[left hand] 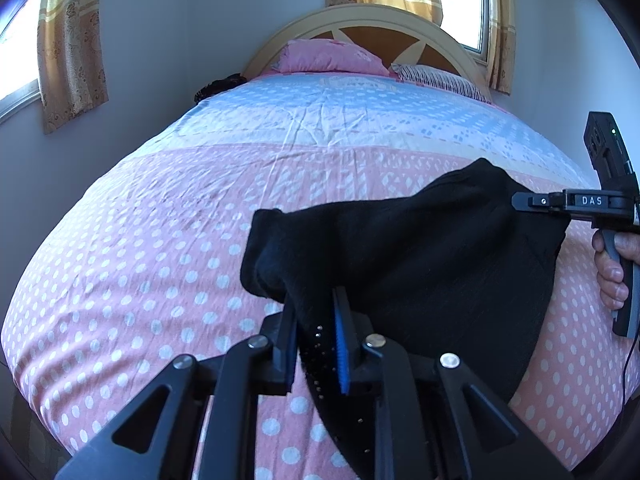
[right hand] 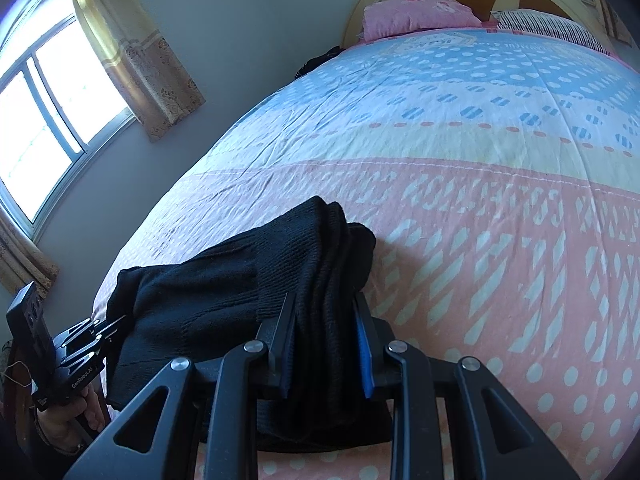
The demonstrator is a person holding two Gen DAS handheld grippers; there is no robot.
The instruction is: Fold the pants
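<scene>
The black knit pants are bunched and held up just above the bed between both grippers. My left gripper is shut on one end of the pants, with cloth pinched between its blue pads. In the right wrist view my right gripper is shut on a thick fold of the pants. The right gripper also shows at the right of the left wrist view, clamped on the far edge of the cloth. The left gripper appears low left in the right wrist view, gripping the other end.
A bed with a pink and blue dotted cover fills both views. A pink pillow and a striped pillow lie by the headboard. Curtained windows stand at the left wall. A hand holds the right gripper's handle.
</scene>
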